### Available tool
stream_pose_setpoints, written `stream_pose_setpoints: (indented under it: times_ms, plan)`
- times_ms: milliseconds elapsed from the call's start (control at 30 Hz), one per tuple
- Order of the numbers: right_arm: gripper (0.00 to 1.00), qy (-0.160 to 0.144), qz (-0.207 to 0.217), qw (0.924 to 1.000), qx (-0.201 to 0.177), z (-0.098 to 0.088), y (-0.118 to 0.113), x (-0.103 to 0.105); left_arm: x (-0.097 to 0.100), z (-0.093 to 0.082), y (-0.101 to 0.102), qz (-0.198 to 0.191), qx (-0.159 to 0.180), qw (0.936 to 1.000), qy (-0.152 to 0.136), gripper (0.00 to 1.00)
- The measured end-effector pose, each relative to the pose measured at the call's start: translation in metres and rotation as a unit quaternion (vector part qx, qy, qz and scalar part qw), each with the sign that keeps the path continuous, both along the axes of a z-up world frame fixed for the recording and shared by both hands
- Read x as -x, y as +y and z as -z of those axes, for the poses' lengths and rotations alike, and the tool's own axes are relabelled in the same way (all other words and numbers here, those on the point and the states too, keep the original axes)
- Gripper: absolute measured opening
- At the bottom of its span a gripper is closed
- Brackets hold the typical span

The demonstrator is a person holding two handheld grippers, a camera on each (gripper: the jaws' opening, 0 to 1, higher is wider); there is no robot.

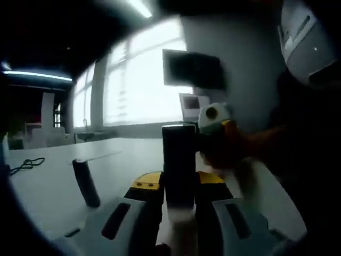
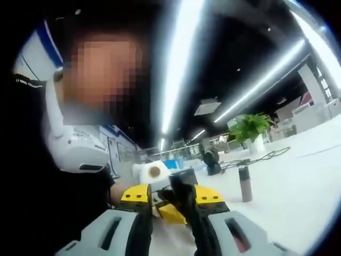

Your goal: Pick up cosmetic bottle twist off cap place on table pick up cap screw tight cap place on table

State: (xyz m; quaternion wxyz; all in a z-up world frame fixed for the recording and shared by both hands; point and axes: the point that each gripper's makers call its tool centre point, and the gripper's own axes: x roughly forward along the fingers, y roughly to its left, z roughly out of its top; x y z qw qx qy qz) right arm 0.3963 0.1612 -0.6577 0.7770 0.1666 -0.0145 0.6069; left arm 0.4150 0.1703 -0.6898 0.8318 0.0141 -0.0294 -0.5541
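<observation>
In the left gripper view, the left gripper [image 1: 178, 205] is pinching the cosmetic bottle [image 1: 179, 165], a dark upright body held between its two jaws above the white table [image 1: 48, 186]. Just beyond the top of the bottle, the right gripper [image 1: 221, 144] comes in from the right, blurred. Near the left jaw, a second dark bottle [image 1: 86, 183] stands tilted on the table, and farther left lies a black cable [image 1: 24, 164]. Behind all this are bright windows.

In the right gripper view, the right gripper's jaws are pressed on a dark cap [image 2: 183, 184]; whether this cap is on the bottle or off I cannot tell. Farther away stand a small grey bottle [image 2: 245, 184] and a green plant [image 2: 249, 128].
</observation>
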Motion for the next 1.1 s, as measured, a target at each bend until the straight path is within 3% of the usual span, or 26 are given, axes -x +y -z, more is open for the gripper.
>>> stream_pose_setpoints:
  times_ms: [67, 167, 400, 633, 867, 1100]
  plan:
    - [0.23, -0.001, -0.002, 1.0, 0.004, 0.002, 0.002, 0.001, 0.0, 0.002, 0.001, -0.001, -0.013, 0.9999, -0.006, 0.13]
    - [0.23, 0.003, -0.008, 0.9999, 0.012, 0.006, 0.005, 0.002, -0.001, 0.001, 0.002, -0.006, -0.011, 0.9998, 0.017, 0.13]
    - [0.23, 0.019, 0.001, 0.9995, 0.023, 0.014, 0.004, -0.003, -0.002, 0.007, -0.002, -0.012, -0.029, 0.9995, 0.006, 0.14]
    - [0.22, 0.019, -0.001, 0.9986, 0.05, 0.024, 0.005, 0.0, -0.006, 0.015, -0.007, -0.01, -0.044, 0.9986, 0.026, 0.15]
    - [0.22, 0.021, 0.001, 0.9987, 0.047, 0.023, 0.003, -0.002, -0.006, 0.017, -0.009, -0.019, -0.033, 0.998, 0.051, 0.14]
    - [0.21, 0.021, 0.019, 0.9993, 0.025, 0.014, -0.001, 0.0, 0.002, 0.016, -0.013, -0.003, -0.037, 0.9989, 0.029, 0.13]
